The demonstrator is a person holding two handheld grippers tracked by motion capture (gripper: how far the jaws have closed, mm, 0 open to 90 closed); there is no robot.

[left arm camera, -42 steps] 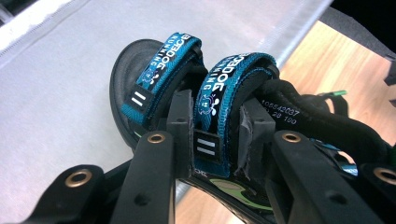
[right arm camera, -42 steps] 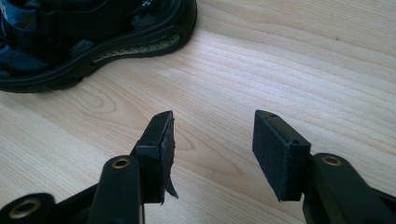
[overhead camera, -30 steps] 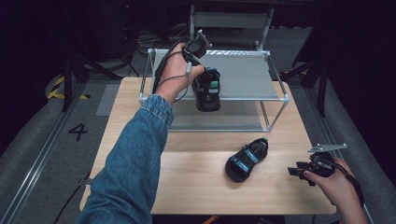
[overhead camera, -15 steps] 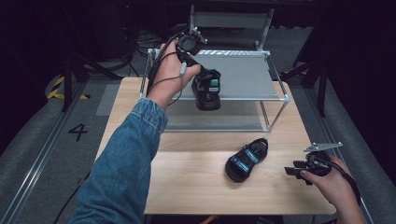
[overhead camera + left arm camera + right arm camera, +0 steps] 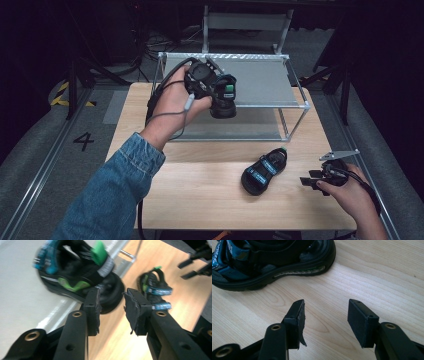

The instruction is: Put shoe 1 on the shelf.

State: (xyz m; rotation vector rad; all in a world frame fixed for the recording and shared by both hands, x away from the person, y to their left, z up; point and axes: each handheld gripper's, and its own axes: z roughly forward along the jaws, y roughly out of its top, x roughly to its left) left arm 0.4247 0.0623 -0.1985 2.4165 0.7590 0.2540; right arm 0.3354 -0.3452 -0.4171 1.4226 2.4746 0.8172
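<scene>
- Although both grippers work above it, the wooden table (image 5: 200,200) touches neither: it lies beneath the right gripper (image 5: 307,179) and below and behind the left gripper (image 5: 111,308). One table.
- One metal rack (image 5: 265,80) with two shelves stands on the table's far half, directly ahead of the left gripper and well ahead of the right one.
- Two black sandals with blue straps and green accents, a matching pair by the look of them.
- The first sandal (image 5: 223,97) sits at the front edge of the rack's top shelf, just past the left gripper's fingertips and slightly to their left in the left gripper view.
- The second sandal (image 5: 264,171) lies flat on the table, ahead and to the left of the right gripper's tips. Its long axis runs roughly across the line of those jaws, sole down.
- That relation is what the coming move turns on, as I judge it: the right hand is much the nearer to the table sandal, and a short forward reach would bring the jaws over its side.
- Two grippers. The left one's jaws have just been closing, yet they stand apart with nothing between the pads, only bare table showing through the gap.
- The right gripper's jaws are spread wide and empty, hovering low over the wood just short of the sandal's sole.
</scene>
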